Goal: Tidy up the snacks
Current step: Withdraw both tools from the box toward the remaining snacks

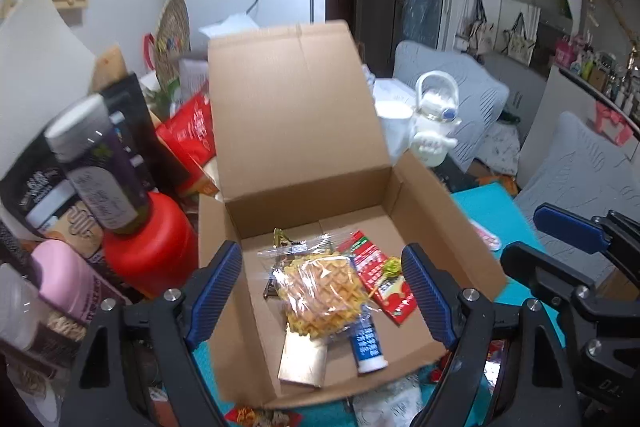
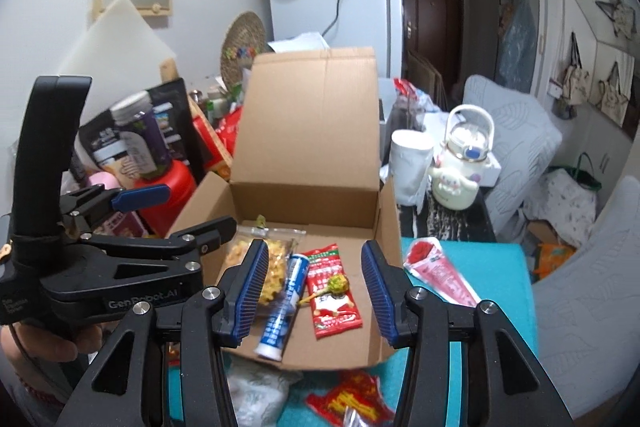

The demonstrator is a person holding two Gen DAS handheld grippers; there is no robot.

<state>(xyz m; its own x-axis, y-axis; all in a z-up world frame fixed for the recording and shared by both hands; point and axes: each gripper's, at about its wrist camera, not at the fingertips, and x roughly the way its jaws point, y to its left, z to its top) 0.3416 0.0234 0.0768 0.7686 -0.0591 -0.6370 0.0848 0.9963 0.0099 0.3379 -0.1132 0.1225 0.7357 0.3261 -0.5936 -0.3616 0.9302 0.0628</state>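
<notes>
An open cardboard box (image 1: 420, 195) stands on the teal table with its lid upright. Inside lie a bagged waffle (image 1: 324, 299), a red packet (image 1: 384, 275) with a green lollipop (image 1: 390, 265) on it, a blue-and-white tube (image 1: 368, 347) and a gold packet (image 1: 302, 363). My left gripper (image 1: 322, 291) hovers open above the box with nothing between its pads. My right gripper (image 2: 314, 293) is beside it over the box's front edge, also open and holding nothing. In the right wrist view the tube (image 2: 280, 311) and red packet (image 2: 332, 291) show between the fingers, lower down inside the box.
Loose snacks lie on the teal table (image 2: 500, 267): a pink packet (image 2: 436, 271) right of the box, a red packet (image 2: 348, 399) and a white bag (image 2: 256, 391) in front. A red canister (image 1: 152, 247), bottles and bags crowd the left. A white cup (image 2: 410, 155) and a cartoon bottle (image 2: 460, 163) stand behind right.
</notes>
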